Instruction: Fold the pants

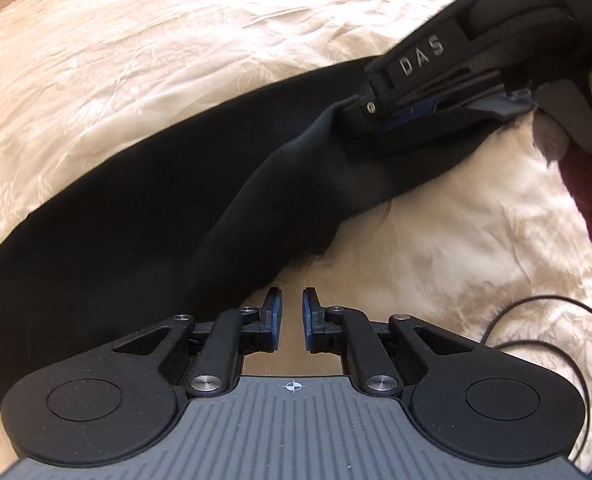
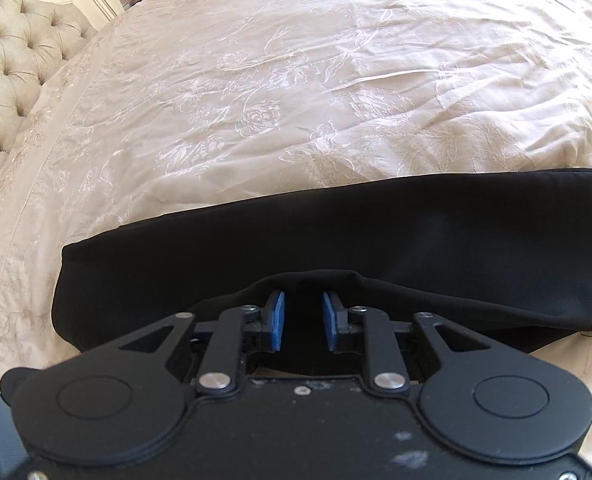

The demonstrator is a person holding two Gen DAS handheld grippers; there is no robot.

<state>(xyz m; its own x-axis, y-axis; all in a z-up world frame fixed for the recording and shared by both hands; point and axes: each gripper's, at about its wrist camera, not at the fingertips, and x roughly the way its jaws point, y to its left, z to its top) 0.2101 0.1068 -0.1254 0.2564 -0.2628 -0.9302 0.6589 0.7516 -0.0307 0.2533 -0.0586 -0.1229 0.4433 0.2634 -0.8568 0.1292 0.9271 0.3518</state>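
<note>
- Pants [image 2: 335, 232] lie stretched in a long black band across the cream bedspread [image 2: 296, 80], and they look already doubled leg over leg, so the lengthwise fold seems done.
- Right gripper [image 2: 303, 322] sits low over the near edge of the cloth, blue pads apart with dark fabric bunched up between them; jaws look open around that edge, not clamped down on it.
- From the left wrist view, the same right gripper [image 1: 407, 120] reaches in from the upper right and presses at one end of the band, where the cloth rises in a soft ridge.
- Left gripper [image 1: 292, 320] hangs just off the pants' near edge, over bare bedspread, jaws parted a little and holding nothing.
- Cable [image 1: 555, 320] loops on the bed at the right, clear of the cloth.
- My read: roughly midway. The crosswise folds, end brought over end, are left to do, and both grippers need a firm hold on the cloth first.
</note>
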